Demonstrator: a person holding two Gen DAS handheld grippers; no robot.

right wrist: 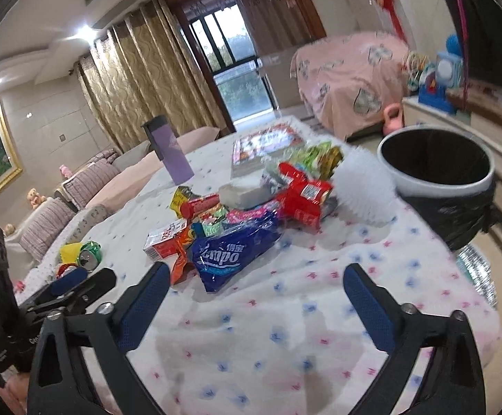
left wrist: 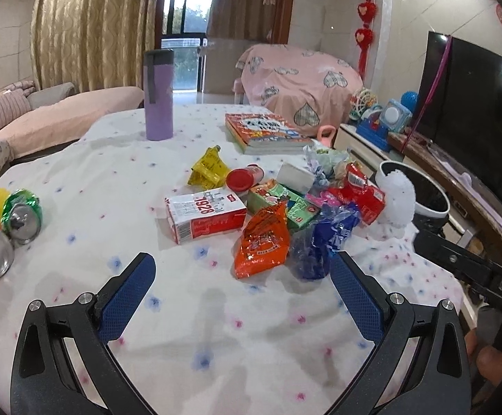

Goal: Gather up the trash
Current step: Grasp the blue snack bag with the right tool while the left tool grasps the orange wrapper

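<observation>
A: Claw state?
B: Left gripper (left wrist: 242, 269) and right gripper (right wrist: 256, 278) both wide, nothing between the fingers.
A: Trash?
B: Trash pile (left wrist: 285, 207) mid-table (left wrist: 112, 173); bin (right wrist: 437, 166) at the table's right edge.

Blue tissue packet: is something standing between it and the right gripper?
No. Only bare tablecloth lies between the open right gripper and the blue tissue packet; the orange wrapper sits beside it on the left.
</observation>
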